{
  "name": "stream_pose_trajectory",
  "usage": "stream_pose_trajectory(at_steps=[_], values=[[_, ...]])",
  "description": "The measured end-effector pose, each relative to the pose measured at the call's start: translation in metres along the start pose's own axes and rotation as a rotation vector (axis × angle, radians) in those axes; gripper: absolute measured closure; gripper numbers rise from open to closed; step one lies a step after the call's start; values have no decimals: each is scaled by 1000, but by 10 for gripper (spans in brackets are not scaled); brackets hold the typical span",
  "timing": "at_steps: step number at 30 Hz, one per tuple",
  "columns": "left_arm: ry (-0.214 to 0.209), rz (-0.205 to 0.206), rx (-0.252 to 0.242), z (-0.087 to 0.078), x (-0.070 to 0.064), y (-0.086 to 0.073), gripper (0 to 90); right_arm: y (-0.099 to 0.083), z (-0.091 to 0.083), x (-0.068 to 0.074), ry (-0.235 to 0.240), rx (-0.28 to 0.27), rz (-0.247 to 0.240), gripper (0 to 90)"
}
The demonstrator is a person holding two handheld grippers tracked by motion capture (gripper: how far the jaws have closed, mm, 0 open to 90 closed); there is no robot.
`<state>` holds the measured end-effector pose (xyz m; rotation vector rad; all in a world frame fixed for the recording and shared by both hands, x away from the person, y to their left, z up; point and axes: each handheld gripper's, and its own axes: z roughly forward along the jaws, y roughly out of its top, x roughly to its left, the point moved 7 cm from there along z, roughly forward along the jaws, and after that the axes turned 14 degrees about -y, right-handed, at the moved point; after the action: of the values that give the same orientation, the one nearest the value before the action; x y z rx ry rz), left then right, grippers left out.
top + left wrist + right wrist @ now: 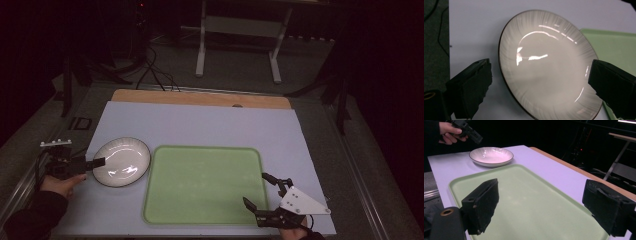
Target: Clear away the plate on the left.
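White plate (121, 161) beside green tray (202, 184): left hand-held gripper (98, 162), jaws apart, should straddle the rim squarely before closing; right hand-held gripper (261, 196) spread wide over tray corner.

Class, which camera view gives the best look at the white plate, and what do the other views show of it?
The left gripper view: the white plate looms large between open jaws, its ribbed rim and dark edge plain. The high view shows it small but whole, left of the green tray. The right gripper view shows it far off, side-on.

Dim room, glare on plate (544, 70)
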<state>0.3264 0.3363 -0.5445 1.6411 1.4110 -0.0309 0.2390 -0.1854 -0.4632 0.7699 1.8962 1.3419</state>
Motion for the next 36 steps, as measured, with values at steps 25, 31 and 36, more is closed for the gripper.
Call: stream_pose_trajectory(at_steps=[25,31,36], values=[[37,-228,100,8,26,-17,488,-2,3,1,8,13,7,136],[24,-284,76,8,30,-18,612,-2,2,1,8,14,9,136],[4,-311,71,11,31,-18,726,-2,2,0,8,15,7,137]])
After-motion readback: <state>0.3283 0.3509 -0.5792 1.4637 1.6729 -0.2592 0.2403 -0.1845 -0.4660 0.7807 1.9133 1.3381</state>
